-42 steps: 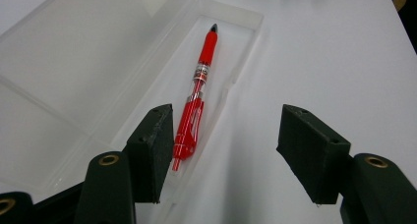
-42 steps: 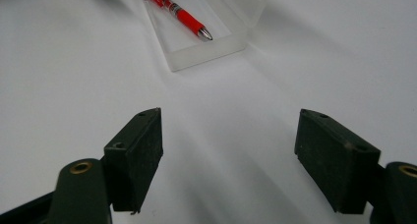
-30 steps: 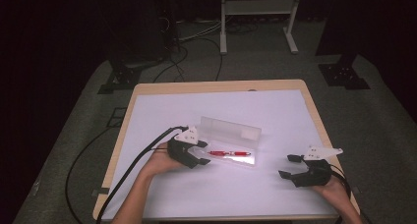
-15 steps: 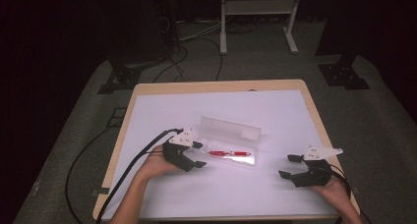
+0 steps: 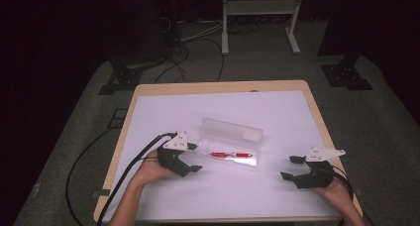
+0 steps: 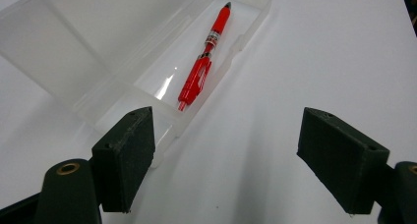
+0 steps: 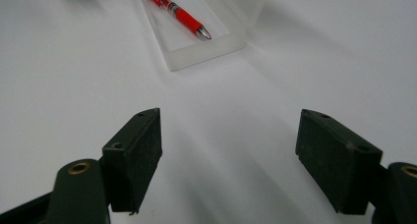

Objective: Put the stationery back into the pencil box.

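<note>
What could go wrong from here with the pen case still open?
The left gripper, whose jaws have just been opening with nothing between them, sits right at the near end of the clear plastic case; a stray nudge could slide the light case. The lid stands open, so a bump might flip it or tip the case. The red pen lies loose inside and could roll out.

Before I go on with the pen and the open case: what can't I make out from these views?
- Pen: label print too small, left gripper view.
- Pen's rear end: cut by the top edge, right gripper view.
- Case latch: clear plastic washes out, high view.
- Case lid: cut by the top edge, both gripper views.
</note>
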`<state>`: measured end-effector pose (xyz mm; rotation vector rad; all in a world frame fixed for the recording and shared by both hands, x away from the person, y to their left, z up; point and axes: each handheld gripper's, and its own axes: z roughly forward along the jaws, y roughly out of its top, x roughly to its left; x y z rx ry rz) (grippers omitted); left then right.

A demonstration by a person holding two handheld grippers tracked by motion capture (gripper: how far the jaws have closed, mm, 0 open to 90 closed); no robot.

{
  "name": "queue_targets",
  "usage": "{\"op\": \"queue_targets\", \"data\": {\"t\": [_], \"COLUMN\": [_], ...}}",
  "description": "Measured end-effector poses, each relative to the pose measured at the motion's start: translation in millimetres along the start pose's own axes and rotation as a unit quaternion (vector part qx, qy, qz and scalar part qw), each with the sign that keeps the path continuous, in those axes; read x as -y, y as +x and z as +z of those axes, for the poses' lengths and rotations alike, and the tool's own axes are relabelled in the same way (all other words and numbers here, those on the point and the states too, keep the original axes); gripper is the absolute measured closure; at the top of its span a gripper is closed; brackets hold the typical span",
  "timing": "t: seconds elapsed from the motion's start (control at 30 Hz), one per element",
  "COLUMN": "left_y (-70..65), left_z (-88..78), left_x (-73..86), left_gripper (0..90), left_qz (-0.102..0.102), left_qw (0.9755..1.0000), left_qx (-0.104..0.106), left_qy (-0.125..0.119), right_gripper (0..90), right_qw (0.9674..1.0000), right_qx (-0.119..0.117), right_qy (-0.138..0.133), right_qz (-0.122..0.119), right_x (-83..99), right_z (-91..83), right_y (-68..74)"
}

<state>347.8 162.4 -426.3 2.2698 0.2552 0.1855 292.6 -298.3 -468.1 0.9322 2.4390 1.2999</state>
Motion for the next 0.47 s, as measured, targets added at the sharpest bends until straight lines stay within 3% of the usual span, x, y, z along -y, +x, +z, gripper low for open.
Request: {"op": "queue_targets", "data": {"t": [0.47], "left_y": [-11.8], "left_z": [-13.6], "left_x": [10.9], "left_gripper": [18.3], "left_qz": [-0.003], "left_qw": [0.9997], "left_qx": [-0.019], "left_qy": [-0.015], "right_gripper": [24.9], "right_qw": [1.0000], "right_qx": [-0.001], "right_qy": [0.001], "right_qz": [0.000], "right_x": [-0.2], "right_z": [0.8], "right_y": [0.3]}}
